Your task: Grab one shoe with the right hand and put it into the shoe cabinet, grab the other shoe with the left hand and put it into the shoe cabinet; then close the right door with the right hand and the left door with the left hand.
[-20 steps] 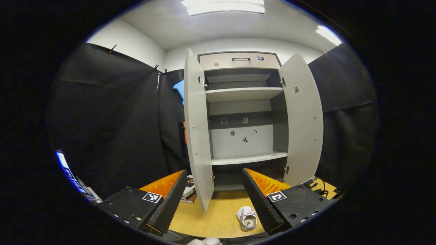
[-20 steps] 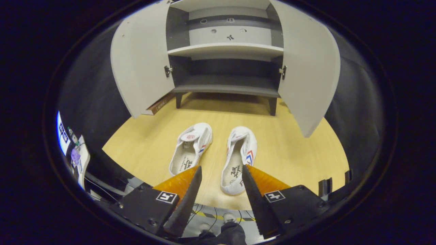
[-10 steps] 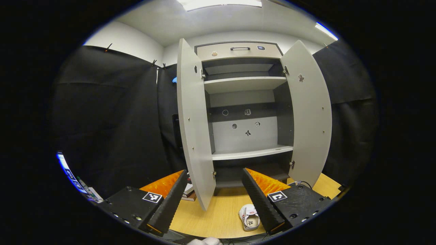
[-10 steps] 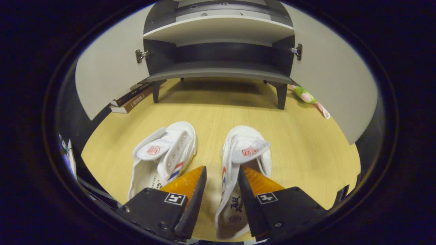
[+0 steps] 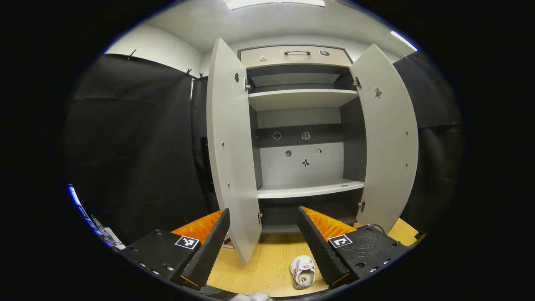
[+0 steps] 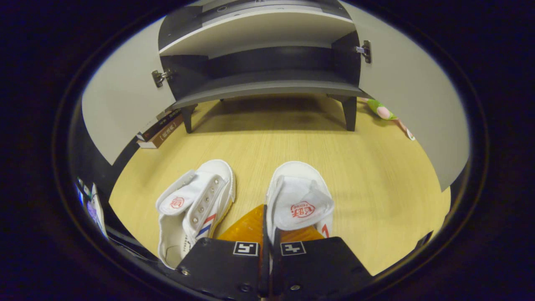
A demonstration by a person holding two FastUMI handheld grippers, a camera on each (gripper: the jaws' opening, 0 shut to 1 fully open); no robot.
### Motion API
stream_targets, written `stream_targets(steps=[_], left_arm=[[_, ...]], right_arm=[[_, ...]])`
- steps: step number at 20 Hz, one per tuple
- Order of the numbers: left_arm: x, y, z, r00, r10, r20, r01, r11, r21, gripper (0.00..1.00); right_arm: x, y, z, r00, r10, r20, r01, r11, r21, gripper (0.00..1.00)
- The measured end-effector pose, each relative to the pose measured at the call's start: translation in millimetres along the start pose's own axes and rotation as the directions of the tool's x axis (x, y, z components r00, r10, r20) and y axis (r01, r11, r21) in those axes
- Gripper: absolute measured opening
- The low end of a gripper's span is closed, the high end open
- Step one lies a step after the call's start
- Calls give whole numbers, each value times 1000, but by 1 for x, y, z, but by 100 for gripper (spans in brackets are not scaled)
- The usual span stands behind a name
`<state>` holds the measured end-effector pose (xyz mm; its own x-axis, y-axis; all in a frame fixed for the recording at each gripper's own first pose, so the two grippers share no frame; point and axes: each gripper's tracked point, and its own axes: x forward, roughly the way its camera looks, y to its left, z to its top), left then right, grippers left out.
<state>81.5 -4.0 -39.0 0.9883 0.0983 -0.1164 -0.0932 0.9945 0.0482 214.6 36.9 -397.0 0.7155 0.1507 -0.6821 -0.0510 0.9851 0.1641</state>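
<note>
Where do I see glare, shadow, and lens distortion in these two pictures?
Left gripper view: ceiling lights glare white; cabinet doors bow outward from fisheye distortion. Right gripper view: soft shadow on the floor under the cabinet; shoes evenly lit and sharp.

Floor [image 6: 376,167]: light wood, it carried everything.
Shoes: left shoe [image 6: 192,209] and right shoe [image 6: 299,200] lay side by side.
Cabinet [image 6: 267,83]: stood on legs.
Books [image 6: 161,129]: lay stacked.
Toy [image 6: 382,112]: lay beside cabinet.
</note>
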Motion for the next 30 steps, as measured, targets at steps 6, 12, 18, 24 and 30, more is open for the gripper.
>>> stream_targets(steps=[6,12,18,24,30], left_arm=[[7,-6,-1,1000,-29,3,29,1000,-6,96],[7,-10,-1,999,-41,15,41,999,-31,96],[6,-9,-1,1000,-10,24,11,998,-56,96],[-1,-3,-7,999,44,8,-43,997,-68,97],[-4,7,-10,996,93,-5,-93,993,-67,96]], right_arm=[[-79,19,91,984,37,173,-17,993,-119,6],[-145,50,225,928,95,360,-42,988,-151,6],[-165,57,350,866,80,493,5,986,-168,6],[-140,57,447,837,36,546,63,985,-161,6],[-65,44,493,876,-20,481,123,975,-183,6]])
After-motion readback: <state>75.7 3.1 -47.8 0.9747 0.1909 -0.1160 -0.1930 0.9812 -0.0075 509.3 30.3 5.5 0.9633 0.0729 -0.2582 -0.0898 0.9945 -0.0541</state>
